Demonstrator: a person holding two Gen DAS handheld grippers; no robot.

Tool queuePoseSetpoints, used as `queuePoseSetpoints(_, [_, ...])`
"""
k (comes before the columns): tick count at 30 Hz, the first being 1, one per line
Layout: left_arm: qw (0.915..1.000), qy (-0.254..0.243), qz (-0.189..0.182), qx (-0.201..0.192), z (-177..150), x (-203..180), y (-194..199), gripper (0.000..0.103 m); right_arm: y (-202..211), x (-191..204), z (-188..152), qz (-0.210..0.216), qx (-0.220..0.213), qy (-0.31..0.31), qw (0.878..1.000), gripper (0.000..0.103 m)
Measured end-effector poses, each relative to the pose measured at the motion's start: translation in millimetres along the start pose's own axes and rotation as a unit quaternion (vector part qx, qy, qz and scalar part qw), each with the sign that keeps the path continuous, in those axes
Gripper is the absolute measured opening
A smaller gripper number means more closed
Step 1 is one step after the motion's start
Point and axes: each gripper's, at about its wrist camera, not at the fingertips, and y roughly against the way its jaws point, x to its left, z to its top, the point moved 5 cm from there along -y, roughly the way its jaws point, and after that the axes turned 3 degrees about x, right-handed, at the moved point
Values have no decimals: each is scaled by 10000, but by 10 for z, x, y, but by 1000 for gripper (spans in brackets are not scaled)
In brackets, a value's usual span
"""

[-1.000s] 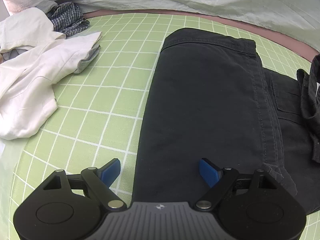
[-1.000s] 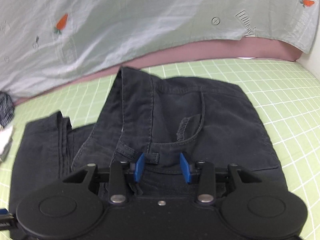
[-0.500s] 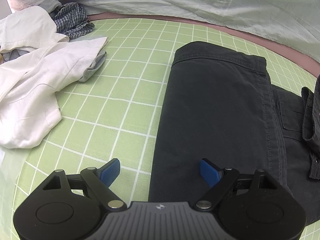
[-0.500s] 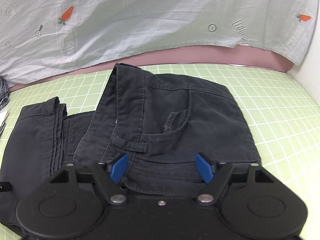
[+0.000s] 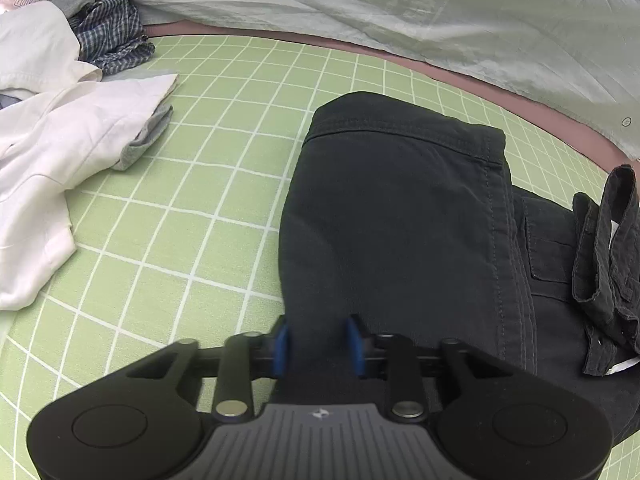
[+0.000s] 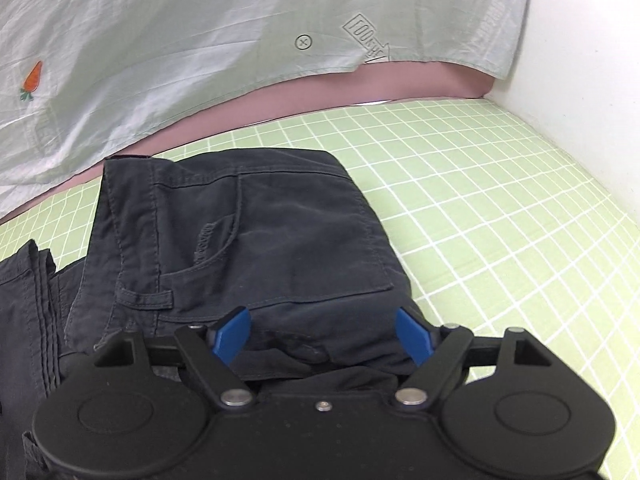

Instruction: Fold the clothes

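- The dark trousers (image 5: 392,232) lay folded on the green gridded mat (image 5: 192,208), their hemmed leg end toward the far side in the left wrist view and the waistband with pocket and belt loop (image 6: 148,298) facing us in the right wrist view.
- We saw our left gripper (image 5: 318,346) tipped steeply down at the near left edge of the folded leg, its blue pads (image 5: 281,350) closing, with a ridge of the dark cloth caught between them.
- Our right gripper (image 6: 324,334) was angled down over the near edge of the waistband section, its blue pads (image 6: 232,330) spread wide and still opening; the bunched trouser edge sat between them, but the pads did not press on it.
- To the right in the left view, a loose flap of the trousers' waistband (image 5: 608,248) stood up from the pile.
- Well to the left of the trousers lay a heap of white garments (image 5: 60,152), and beyond it a blue checked garment (image 5: 112,36) at the far left.
- Along the far side of the mat hung a pale green sheet (image 6: 200,52) printed with small carrots, above a pink strip (image 6: 320,92).
- A white wall (image 6: 592,80) bounded the mat at the far right.
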Motion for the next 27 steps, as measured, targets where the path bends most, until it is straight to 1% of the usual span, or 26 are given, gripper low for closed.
queuePoseSetpoints(1, [9999,97,-92,-15,17,9,37,7,6,-34,5,7,-9,-70,10000,83])
queuePoseSetpoints(3, [9994,206,-255,-115,66,-27,155,5,20,-93,14,-11,-39,-170,9998,83])
queuePoseSetpoints(5, [9985,285,-409,-237,121,-81,287,5,39,-150,28,-174,-86,-167,9997,83])
queuePoseSetpoints(7, [9974,169,-583,-387,159,-234,436,5,50,-240,45,-331,-122,-161,9992,83])
queuePoseSetpoints(11, [9926,-200,-973,-701,180,-779,719,5,22,-517,37,-490,-27,-383,9981,83])
queuePoseSetpoints(14, [9883,-481,-1206,-797,137,-1301,841,5,7,-741,11,-515,66,-524,9973,83])
queuePoseSetpoints(18, [9800,-811,-1620,-822,32,-2077,873,5,13,-1015,-34,-528,115,-471,9974,83])
queuePoseSetpoints(21, [9740,-1125,-1848,-675,-108,-2750,738,5,-16,-1227,-36,-559,147,-439,9974,83])
queuePoseSetpoints(23, [9723,-1323,-1859,-507,-234,-3126,500,5,-63,-1361,-30,-567,188,-478,9971,83])
queuePoseSetpoints(25, [9759,-1329,-1718,-221,-340,-3334,156,7,-111,-1475,-6,-569,236,-515,9968,83])
queuePoseSetpoints(27, [9808,-1127,-1584,145,-413,-3399,-194,12,-165,-1576,13,-561,283,-550,9965,83])
